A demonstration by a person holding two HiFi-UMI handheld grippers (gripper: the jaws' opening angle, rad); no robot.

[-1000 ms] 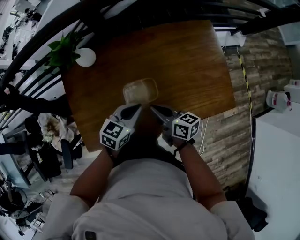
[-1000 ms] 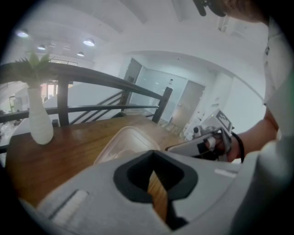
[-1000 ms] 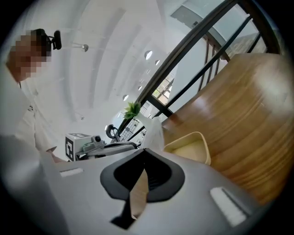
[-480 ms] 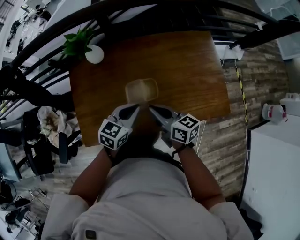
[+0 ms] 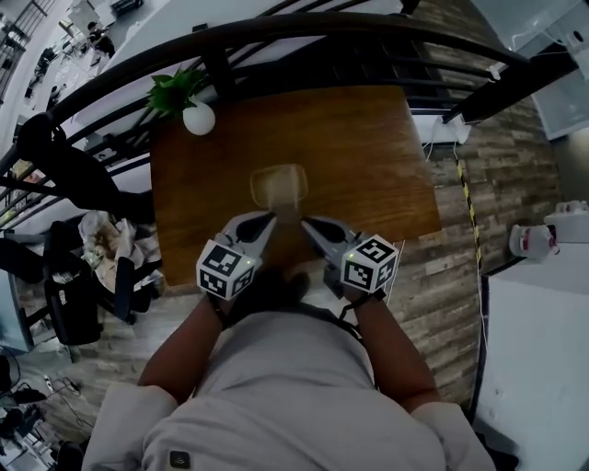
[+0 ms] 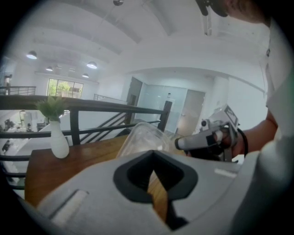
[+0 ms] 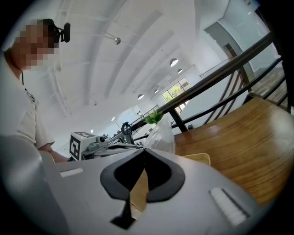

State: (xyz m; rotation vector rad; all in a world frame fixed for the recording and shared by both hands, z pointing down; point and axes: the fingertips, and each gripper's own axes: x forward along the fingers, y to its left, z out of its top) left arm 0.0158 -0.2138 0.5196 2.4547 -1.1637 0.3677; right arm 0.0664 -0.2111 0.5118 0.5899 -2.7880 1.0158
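Bare table [image 5: 368,156] lies right of the container [image 5: 279,184]; vase [image 5: 199,118] and railing [image 5: 322,20] apparently block the far left.

container [image 5: 279,185] mid-table [image 5: 386,156]; vase [image 5: 198,118] at far left corner; left gripper [image 5: 260,224], right gripper [image 5: 308,226] near front edge.

a wooden counter [image 5: 368,156] stands against a black metal railing [image 5: 276,32], with a lower level visible beyond it. a white vase [image 5: 199,118] of green leaves sits at the counter's far left corner. stone-patterned flooring [image 5: 460,267] runs along the right, up to a white cabinet [image 5: 538,368]. round ceiling lights [image 6: 31,55] glow overhead.
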